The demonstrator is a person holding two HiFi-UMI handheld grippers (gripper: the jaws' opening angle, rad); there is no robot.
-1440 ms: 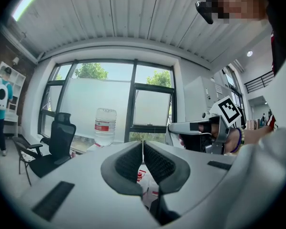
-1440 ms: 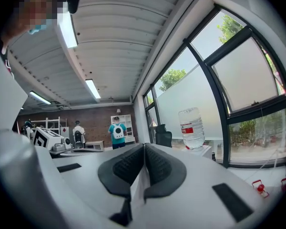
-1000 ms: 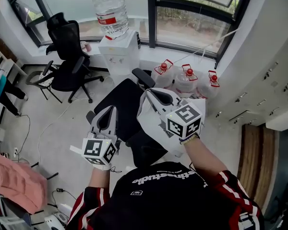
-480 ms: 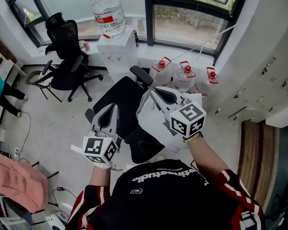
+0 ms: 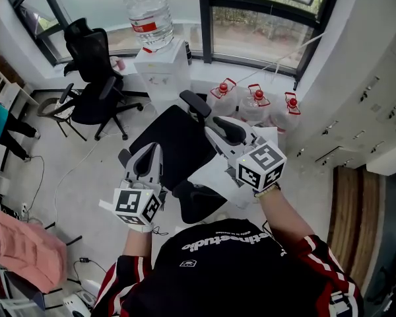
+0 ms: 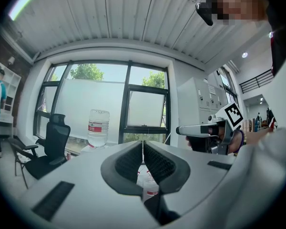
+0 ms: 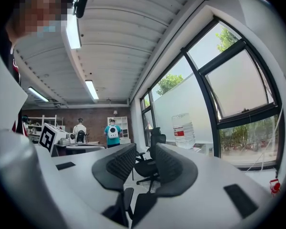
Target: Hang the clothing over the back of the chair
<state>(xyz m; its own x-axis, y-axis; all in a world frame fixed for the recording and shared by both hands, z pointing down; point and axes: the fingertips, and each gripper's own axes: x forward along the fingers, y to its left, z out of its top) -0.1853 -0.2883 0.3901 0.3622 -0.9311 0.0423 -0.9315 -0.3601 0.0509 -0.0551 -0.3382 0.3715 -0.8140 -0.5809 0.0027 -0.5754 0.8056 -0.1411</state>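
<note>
Right gripper (image 5: 219,125) jaws spread, just been opening, nothing between them. White garment (image 5: 216,174) directly below it, draped on black office chair (image 5: 168,144) at backrest end. Left gripper (image 5: 148,154) jaws pressed together, empty, over chair's left side.

"What stands on the floor (image 5: 46,144)?"
"The near chair (image 5: 168,144) in the middle, and the far chair (image 5: 92,78), well apart, by the window (image 5: 264,32)."
"Anything more?"
"A dispenser (image 5: 164,74) between them, three jugs (image 5: 254,107) beside it, and a thin cable (image 5: 66,172) trailing."
</note>
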